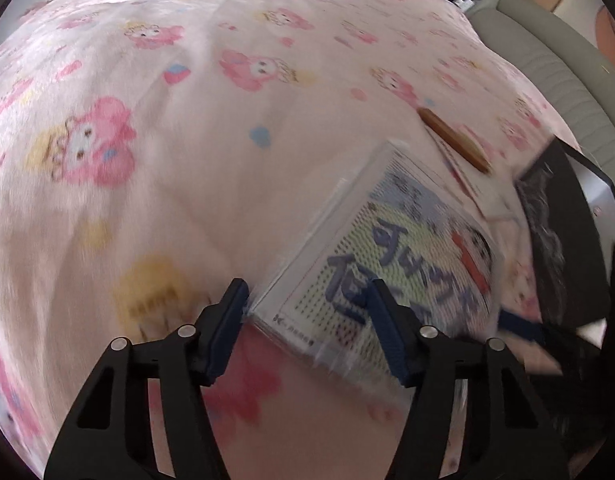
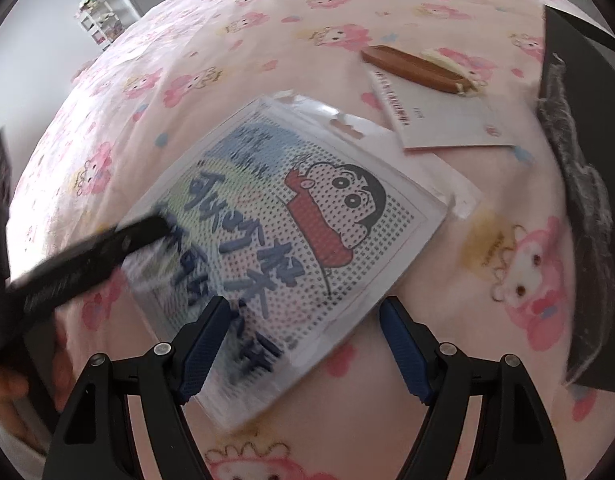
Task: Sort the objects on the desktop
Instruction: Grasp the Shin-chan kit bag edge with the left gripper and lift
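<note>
- Left gripper (image 1: 307, 316) points steeply down over the near corner of a flat, plastic-wrapped bead-art kit (image 1: 391, 256) printed with a cartoon boy. Its jaws stand about half open and straddle that corner: one blue pad sits right at the kit's left edge, the other lies over the printed face. The picture is motion-blurred, so I cannot tell whether either pad presses on the kit.
- Right gripper (image 2: 303, 340) hovers over the same kit (image 2: 291, 224) from the opposite side, jaws wide apart and holding nothing. One pad overlaps the kit's lower edge in the view; the other is over bare fabric.
- In the right wrist view, the left gripper's black finger (image 2: 107, 248) reaches across the kit's left corner.
- The kit lies flat on a pink cartoon-print cloth (image 1: 147, 120) covering the counter. Beyond it, just apart, sits a white card (image 2: 447, 120) with a brown wooden stick (image 2: 411, 66) resting on its far edge. A dark framed panel (image 2: 579, 200) lies to the right.
- My judgement: the step in hand is picking up the kit by its edge.
- To do it well, tilt one pad under the thin edge, since the kit lies flush on soft cloth.
- Close slowly; the slick wrapper may slide away.
- Use the right gripper to steady the far side against sliding.
- Avoid pinching the cloth along with the kit.
</note>
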Available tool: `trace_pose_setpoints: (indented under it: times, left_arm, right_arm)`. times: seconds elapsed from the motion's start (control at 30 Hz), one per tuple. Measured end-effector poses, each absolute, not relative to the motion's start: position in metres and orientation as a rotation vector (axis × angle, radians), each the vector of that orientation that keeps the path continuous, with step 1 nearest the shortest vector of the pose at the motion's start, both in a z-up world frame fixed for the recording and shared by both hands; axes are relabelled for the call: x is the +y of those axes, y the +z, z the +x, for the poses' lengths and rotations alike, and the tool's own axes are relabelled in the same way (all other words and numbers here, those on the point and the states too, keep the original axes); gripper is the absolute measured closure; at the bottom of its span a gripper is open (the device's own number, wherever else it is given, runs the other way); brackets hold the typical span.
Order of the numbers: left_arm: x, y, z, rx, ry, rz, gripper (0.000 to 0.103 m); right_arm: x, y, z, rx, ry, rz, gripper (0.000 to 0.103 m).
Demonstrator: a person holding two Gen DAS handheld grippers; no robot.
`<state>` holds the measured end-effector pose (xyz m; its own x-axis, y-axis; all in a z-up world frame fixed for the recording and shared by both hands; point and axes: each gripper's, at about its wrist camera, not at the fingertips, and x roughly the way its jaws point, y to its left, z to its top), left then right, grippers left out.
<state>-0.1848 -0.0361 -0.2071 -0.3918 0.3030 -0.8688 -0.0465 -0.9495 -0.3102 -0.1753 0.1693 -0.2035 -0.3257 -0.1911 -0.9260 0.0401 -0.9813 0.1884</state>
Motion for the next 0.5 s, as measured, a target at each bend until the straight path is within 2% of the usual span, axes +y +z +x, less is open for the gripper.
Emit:
trace_pose_setpoints:
  times: [0.17, 0.4, 0.5]
  left_arm:
    - [-0.037, -0.204, -0.180, -0.296, 2.433, -1.595, 0.040]
    - [-0.032, -0.209, -0.221, -0.293, 2.394, -1.585, 0.040]
    - [-0.023, -0.220, -0.230, -0.331, 2.338, -1.595, 0.033]
  right_arm:
    - [0.184, -0.201, -0.175, -0.204, -2.478, 1.745, 0.028]
    - [0.182, -0.208, -0.177, -0.223, -2.433, 1.753, 0.028]
    - [0.181, -0.214, -0.181, -0.224, -2.418, 1.759, 0.027]
